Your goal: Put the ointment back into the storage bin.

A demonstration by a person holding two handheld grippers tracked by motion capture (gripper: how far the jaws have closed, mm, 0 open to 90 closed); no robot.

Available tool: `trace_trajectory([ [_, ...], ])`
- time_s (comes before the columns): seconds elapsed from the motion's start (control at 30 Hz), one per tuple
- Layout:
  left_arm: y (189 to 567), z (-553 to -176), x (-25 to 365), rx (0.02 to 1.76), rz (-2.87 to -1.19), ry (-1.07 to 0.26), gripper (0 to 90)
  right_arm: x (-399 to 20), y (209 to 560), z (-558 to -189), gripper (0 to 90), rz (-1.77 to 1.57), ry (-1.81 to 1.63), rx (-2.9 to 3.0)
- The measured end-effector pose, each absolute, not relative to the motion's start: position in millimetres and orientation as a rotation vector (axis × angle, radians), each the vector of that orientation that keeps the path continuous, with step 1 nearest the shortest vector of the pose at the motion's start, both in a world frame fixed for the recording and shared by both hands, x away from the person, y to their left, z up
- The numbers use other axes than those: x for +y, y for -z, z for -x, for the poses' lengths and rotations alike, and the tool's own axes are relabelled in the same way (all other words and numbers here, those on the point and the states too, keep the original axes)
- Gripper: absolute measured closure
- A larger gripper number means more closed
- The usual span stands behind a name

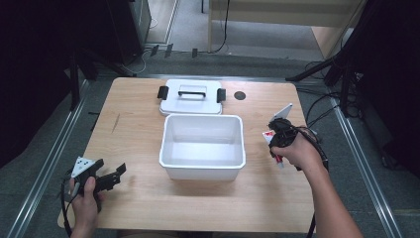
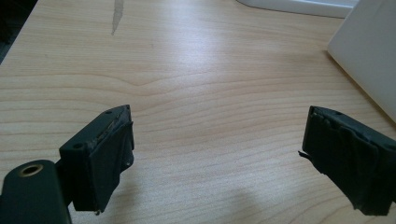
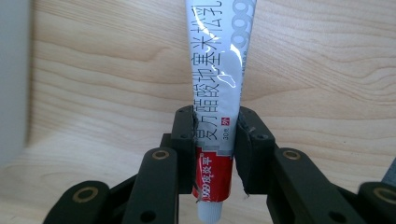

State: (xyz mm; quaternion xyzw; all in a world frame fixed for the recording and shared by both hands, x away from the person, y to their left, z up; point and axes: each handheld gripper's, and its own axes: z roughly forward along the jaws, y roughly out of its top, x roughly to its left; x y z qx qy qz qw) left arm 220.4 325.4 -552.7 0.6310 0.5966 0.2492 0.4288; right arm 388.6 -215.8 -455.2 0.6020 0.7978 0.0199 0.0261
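Tabletop below: tube (image 3: pixel 218 107) lengthwise along gripper (image 3: pixel 217 154), cap rearward.

From above the person's side, the high view looks forward and down across the whole wooden table (image 1: pixel 133 148), the floor beyond it in sight. The left gripper view rides low and close over the tabletop, facing along its own jaws toward the white bin (image 2: pixel 369 51), which the high view (image 1: pixel 202 147) shares. The right gripper view looks down along its jaws, very near an ointment tube (image 3: pixel 219 93) against the wood.
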Motion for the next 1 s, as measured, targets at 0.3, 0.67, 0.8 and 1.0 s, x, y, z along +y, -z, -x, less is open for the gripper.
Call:
trace_trajectory([
  [0.3, 552.7, -220.6, 325.6, 1.487, -1.578, -0.622, 9.5, -200.2, 413.2, -386.1, 71.9, -1.791, -0.135, 2.496],
  [0.67, 552.6, -220.6, 325.6, 1.487, -1.578, -0.617, 9.5, -174.1, 375.5, -390.8, 71.9, -1.711, -0.171, 2.530],
  [0.8, 552.7, -220.8, 325.6, 1.487, -1.575, -0.616, 9.6, -164.6, 367.4, -392.5, 71.9, -1.684, -0.188, 2.540],
  [1.0, 552.7, -220.9, 325.7, 1.484, -1.577, -0.616, 9.6, -152.0, 358.9, -394.2, 71.9, -1.643, -0.222, 2.556],
])
